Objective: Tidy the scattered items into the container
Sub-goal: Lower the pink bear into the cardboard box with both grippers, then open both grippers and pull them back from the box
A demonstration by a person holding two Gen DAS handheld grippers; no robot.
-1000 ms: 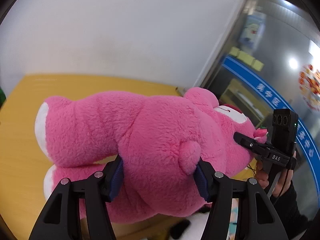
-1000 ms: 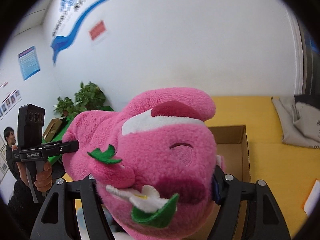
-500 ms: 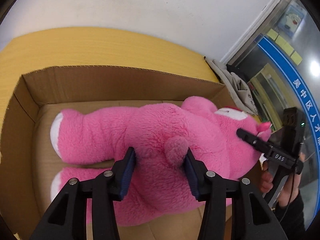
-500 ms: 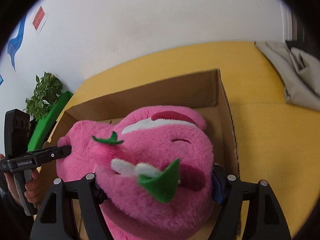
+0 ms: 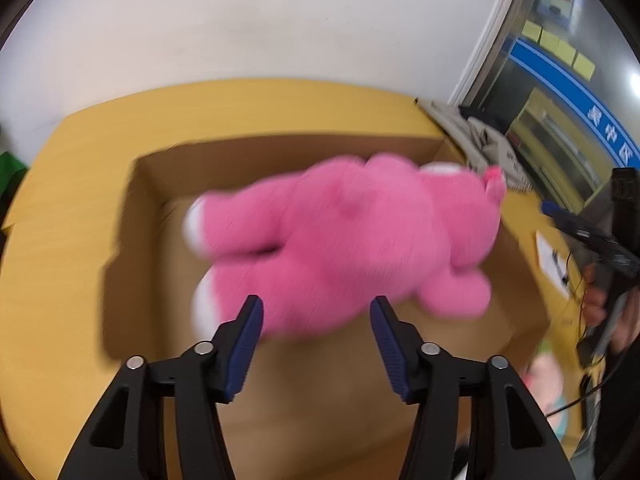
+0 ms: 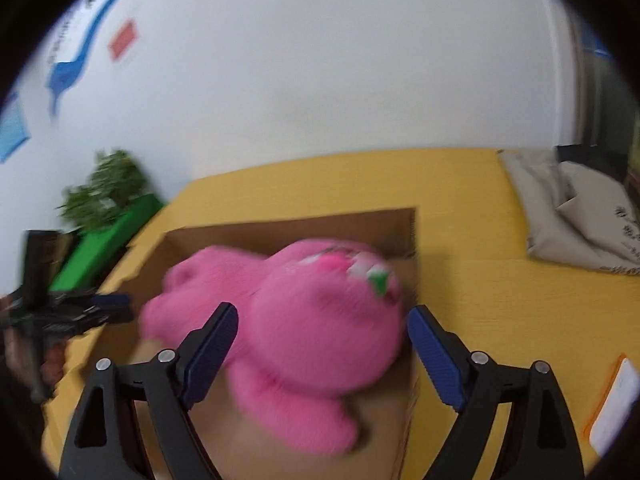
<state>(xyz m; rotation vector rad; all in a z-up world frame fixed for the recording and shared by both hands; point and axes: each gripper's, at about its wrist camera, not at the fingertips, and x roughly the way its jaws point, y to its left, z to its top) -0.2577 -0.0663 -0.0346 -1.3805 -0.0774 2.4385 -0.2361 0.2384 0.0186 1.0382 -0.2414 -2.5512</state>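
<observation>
Yellow worktop (image 5: 80, 240) against a white wall (image 5: 280, 20); pink plush bear (image 5: 352, 236) (blurred) lies in the cardboard box (image 5: 280, 152) beyond both spread, opening claws, left claw (image 5: 316, 344) and right claw (image 6: 322, 350).

Each camera sits just behind its own tongs and looks forward and steeply down along them. The left wrist view faces the open cardboard box (image 5: 280, 156) from close above its near side, left tongs (image 5: 316, 332) low in frame. The right wrist view looks into the same cardboard box (image 6: 288, 226) from its other end, right tongs (image 6: 322, 344) low in frame. Both share the box, the pink plush bear (image 5: 352, 240) (image 6: 304, 320) in it, and the yellow bench (image 5: 60, 240) (image 6: 460, 200) beyond the box.
</observation>
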